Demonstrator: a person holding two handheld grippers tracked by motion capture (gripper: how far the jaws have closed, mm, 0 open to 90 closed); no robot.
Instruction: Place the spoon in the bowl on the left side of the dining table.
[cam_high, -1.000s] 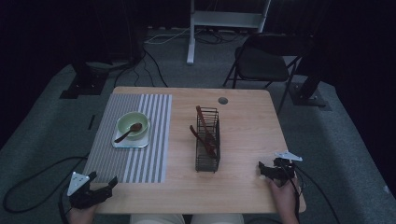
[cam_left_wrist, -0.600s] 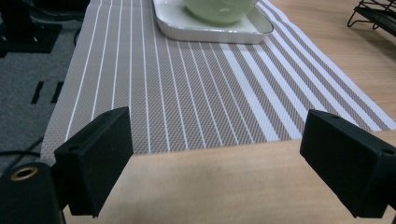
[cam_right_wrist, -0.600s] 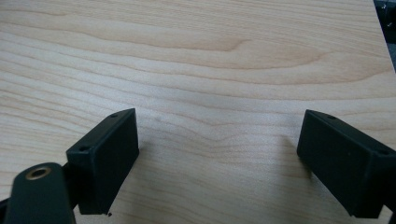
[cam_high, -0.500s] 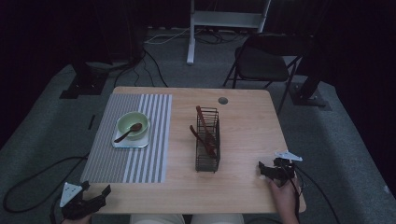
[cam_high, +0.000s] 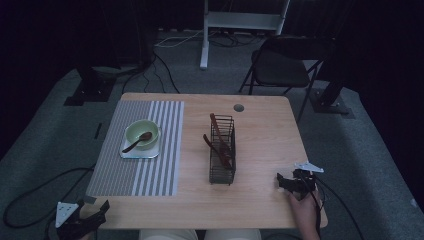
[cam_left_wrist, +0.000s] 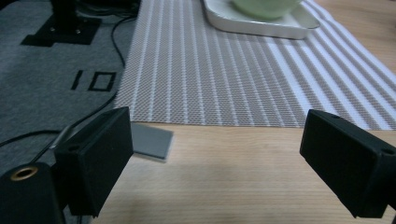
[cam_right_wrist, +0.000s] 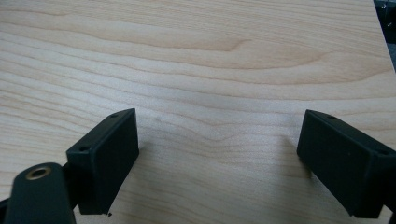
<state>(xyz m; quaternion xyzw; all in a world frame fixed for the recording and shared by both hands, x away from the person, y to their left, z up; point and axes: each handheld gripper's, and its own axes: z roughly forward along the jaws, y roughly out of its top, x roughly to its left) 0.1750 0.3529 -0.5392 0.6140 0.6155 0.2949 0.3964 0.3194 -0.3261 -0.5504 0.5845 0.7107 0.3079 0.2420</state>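
High view looks forward and down on whole counter (cam_high: 260, 150); left claw view sits low, sharing striped placemat (cam_left_wrist: 224, 70); right claw view close over bare wood.

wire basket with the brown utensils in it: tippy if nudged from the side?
Probably. The wire basket is tall and narrow, and looks light. The brown utensils lean above its rim, likely raising the weight. A low push along its long side should slide it more safely on the bare table.
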